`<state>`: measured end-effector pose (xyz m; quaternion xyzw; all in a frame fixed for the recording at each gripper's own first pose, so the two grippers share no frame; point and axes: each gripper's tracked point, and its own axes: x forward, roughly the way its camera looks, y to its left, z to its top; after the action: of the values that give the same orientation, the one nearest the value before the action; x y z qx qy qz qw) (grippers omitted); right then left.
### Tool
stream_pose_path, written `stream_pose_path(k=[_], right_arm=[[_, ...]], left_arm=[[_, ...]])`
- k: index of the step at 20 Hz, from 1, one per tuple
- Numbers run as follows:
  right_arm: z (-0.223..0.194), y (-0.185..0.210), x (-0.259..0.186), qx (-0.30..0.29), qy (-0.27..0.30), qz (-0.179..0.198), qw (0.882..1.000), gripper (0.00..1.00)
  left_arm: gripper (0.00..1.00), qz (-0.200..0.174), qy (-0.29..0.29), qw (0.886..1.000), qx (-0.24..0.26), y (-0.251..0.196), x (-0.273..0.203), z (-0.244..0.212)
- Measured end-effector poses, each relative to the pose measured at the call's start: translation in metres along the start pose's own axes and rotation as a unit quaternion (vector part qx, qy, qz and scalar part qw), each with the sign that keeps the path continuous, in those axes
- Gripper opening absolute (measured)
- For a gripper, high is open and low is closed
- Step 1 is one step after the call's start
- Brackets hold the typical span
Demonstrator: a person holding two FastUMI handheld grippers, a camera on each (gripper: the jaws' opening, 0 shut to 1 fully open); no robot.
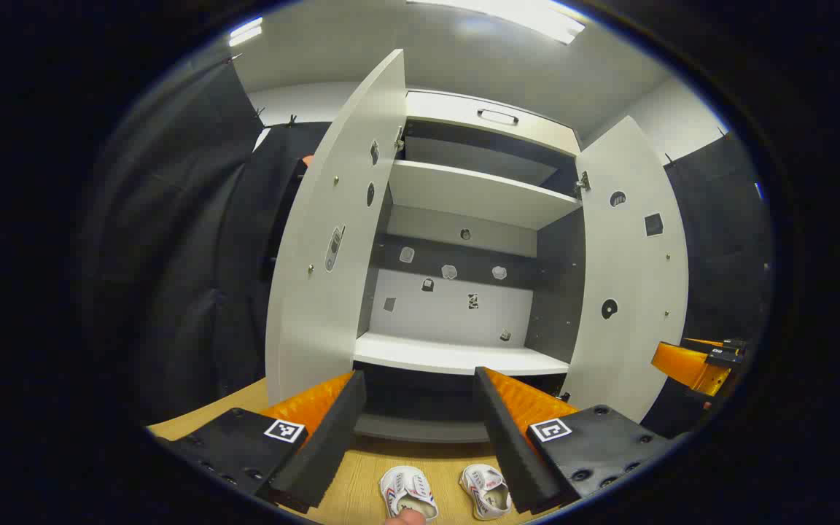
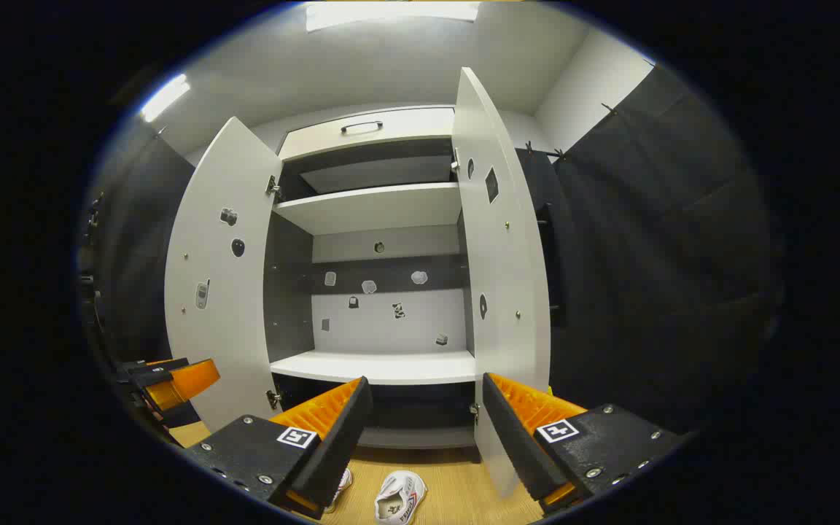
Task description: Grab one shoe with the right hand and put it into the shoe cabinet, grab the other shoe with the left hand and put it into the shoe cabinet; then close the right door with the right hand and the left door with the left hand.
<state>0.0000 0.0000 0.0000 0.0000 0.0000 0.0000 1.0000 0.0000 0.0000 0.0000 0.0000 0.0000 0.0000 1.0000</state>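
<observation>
Two white shoes with coloured stripes lie side by side on the wooden floor in front of the cabinet: one shoe and the other shoe in the left gripper view. The right gripper view has one shoe in full, its mate half hidden behind a finger. The shoe cabinet stands with both doors swung out. My left gripper is open above the shoes, holding nothing. My right gripper is open too, above and short of the shoes.
The left door and right door flank a white lower shelf. Each view has the other gripper off to the side. Black cloth walls close in on both sides.
</observation>
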Motion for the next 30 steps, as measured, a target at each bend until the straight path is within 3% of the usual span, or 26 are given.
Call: stream_pose_path(k=[19, 30], right_arm=[[-0.005, 0.002, 0.007, -0.004, 0.004, 0.003, 1.000, 0.94], [-0.001, 0.000, 0.019, -0.014, -0.001, -0.002, 1.000, 0.94]], left_arm=[[0.96, -0.009, -0.002, 1.000, 0.024, -0.010, 0.006, -0.003], [0.96, -0.006, -0.002, 1.000, 0.008, -0.005, 0.010, -0.002]])
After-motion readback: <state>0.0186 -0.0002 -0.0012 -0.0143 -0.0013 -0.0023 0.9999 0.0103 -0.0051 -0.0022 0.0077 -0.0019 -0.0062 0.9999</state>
